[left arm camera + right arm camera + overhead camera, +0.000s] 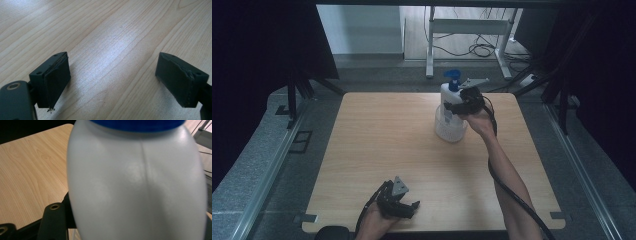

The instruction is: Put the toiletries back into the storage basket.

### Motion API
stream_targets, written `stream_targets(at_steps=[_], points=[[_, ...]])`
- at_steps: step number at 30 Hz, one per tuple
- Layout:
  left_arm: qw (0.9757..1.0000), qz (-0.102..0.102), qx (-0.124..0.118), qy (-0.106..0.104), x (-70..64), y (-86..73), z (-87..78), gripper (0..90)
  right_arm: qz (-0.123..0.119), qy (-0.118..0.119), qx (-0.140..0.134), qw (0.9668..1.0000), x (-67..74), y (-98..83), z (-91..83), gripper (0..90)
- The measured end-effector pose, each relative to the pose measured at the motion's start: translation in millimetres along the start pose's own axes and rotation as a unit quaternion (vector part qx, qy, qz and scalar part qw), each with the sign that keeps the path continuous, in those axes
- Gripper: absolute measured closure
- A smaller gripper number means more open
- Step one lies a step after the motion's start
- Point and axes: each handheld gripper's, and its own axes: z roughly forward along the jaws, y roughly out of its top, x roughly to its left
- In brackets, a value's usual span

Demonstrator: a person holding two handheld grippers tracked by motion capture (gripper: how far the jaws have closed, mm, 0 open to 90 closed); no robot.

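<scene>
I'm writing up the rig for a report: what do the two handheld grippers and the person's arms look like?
Both grippers are black with two blocky jaws. The left gripper carries a grey three-cornered plate, as does the right gripper. A thick black cable trails along the right forearm. The forearms are bare, with no sleeves. The left gripper's pads are flat, dark and worn.

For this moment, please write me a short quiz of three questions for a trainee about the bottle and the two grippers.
1. True or false: the left gripper holds something between its jaws.
2. Which colour is the top of the white bottle? A) red B) blue C) green
3. Complete: the bottle stands in or just over a clear ______ on the table.

Key
1. False: its jaws stand open over bare wood near the front edge.
2. B: the pump top is blue.
3. Container. The right gripper is shut on the bottle; whether the bottle touches the bottom cannot be told.
</scene>
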Motion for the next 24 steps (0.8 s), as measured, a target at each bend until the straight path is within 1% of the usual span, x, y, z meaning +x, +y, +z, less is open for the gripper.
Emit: stream_targets(at_steps=[8, 15, 20, 22, 24], points=[[1.0000, -0.001, -0.001, 0.000, -0.2, 0.1, 0.2, 11.9, 0.000, 0.002, 0.009, 1.0000, 2.6, -9.5, 11.1, 37.8], [1.0000, -0.001, -0.001, 0.000, -0.2, 0.1, 0.2, 11.9, -0.001, 0.002, 0.012, 0.9999, 2.4, -12.9, 15.1, 37.8], [1.0000, 0.000, 0.000, 0.000, -0.1, 0.2, 0.1, 11.9, -0.001, 0.007, 0.012, 0.9999, 2.0, -16.3, 17.9, 37.7], [1.0000, 0.000, 0.000, 0.000, -0.1, 0.2, 0.1, 11.9, 0.001, 0.008, 0.009, 0.9999, 1.2, -17.2, 18.1, 37.6], [1.0000, 0.000, 0.000, 0.000, -0.1, 0.3, 0.1, 11.9, 0.008, 0.015, 0.008, 0.9998, -1.6, -18.9, 17.7, 37.4]])
